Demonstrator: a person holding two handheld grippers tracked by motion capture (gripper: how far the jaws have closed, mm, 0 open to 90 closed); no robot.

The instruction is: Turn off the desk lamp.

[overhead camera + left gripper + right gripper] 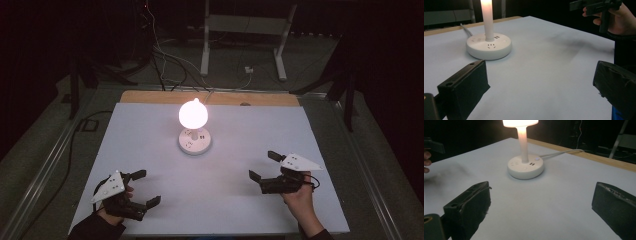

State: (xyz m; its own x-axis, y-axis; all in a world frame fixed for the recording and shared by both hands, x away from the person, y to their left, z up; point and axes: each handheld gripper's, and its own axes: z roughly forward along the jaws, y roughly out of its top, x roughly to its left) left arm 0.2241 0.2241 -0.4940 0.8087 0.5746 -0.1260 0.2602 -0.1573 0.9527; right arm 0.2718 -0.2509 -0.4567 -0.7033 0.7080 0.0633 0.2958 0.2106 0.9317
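Lamp (193,126) lit, upright at table (150,125) centre, toward 12 o'clock from both hands. Left gripper (142,189) at 7 o'clock, right gripper (262,165) at 4 o'clock, both wide and empty, well apart from lamp. Looks either finished or unstarted; nothing touched.

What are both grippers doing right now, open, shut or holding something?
Left gripper: open, holding nothing, above the white table sheet.
Right gripper: open, holding nothing, apart from the lit white round-based lamp.
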